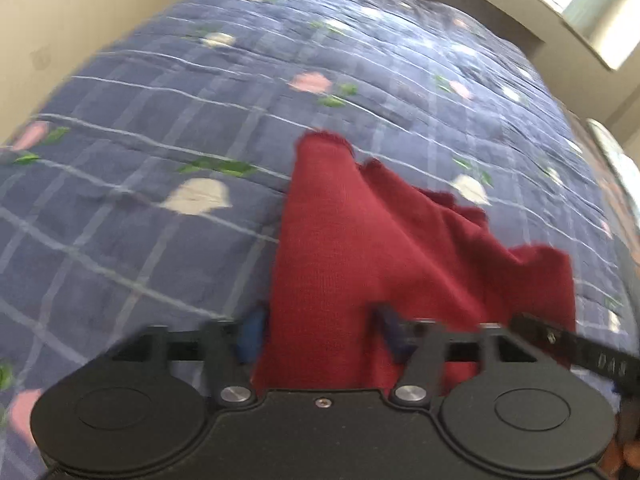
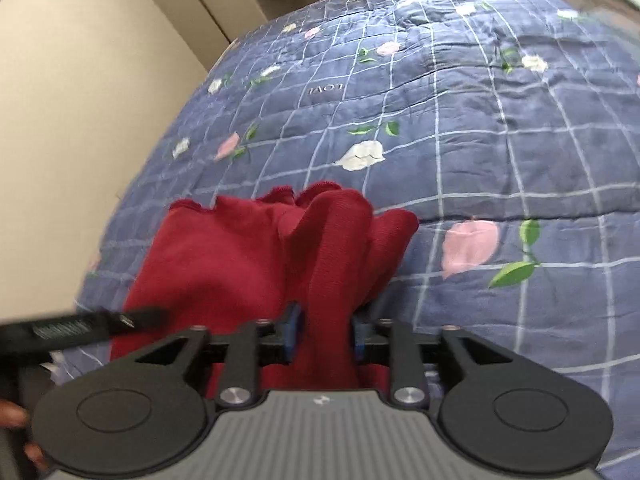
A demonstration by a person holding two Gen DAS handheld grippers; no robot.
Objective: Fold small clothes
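Note:
A dark red knit garment (image 1: 340, 248) hangs bunched between both grippers above the bed. In the left wrist view my left gripper (image 1: 320, 332) has its blue-padded fingers (image 1: 252, 332) closed on a fold of the garment; the cloth trails off to the right, toward the right gripper's black body (image 1: 568, 344). In the right wrist view my right gripper (image 2: 326, 332) grips another fold of the same garment (image 2: 256, 264), which spreads out to the left, where the left gripper's body (image 2: 80, 332) shows. Both views are motion-blurred.
A blue plaid quilt (image 1: 160, 208) with pink and white flowers covers the bed (image 2: 500, 152). A beige wall (image 2: 80, 120) runs along the bed's left side. A light headboard or ledge (image 1: 540, 8) lies beyond the far edge.

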